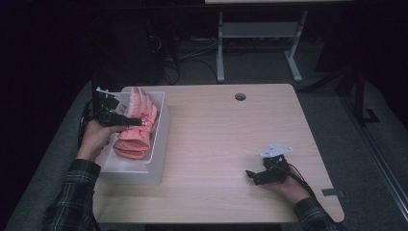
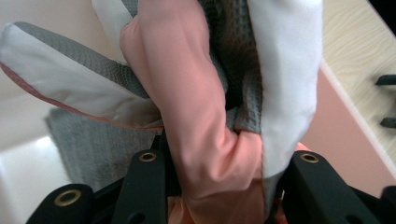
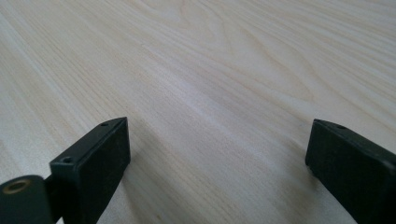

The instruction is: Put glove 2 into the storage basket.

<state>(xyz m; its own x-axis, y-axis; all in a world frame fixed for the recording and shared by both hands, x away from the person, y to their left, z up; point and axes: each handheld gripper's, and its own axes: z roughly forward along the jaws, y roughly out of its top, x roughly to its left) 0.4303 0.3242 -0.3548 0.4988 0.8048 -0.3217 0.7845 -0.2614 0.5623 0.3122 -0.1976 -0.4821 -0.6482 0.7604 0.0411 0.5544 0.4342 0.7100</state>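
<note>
Left gripper (image 1: 137,121) clamps a fold of the pink glove (image 1: 137,126), which lies in the white box (image 1: 161,139) at table's left. Right gripper (image 1: 250,174) rests on the wooden table (image 1: 216,144), jaws spread wide, holding nothing.

Pink, white and grey glove (image 1: 136,126), bunched, in white box (image 1: 160,139)

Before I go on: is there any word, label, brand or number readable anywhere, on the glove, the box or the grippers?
None can be read.
The pink glove, held in the left gripper: plain pink, white and grey fabric, no print.
The white box: blank walls.
The right gripper, open above the table: plain black, no markings.
</note>
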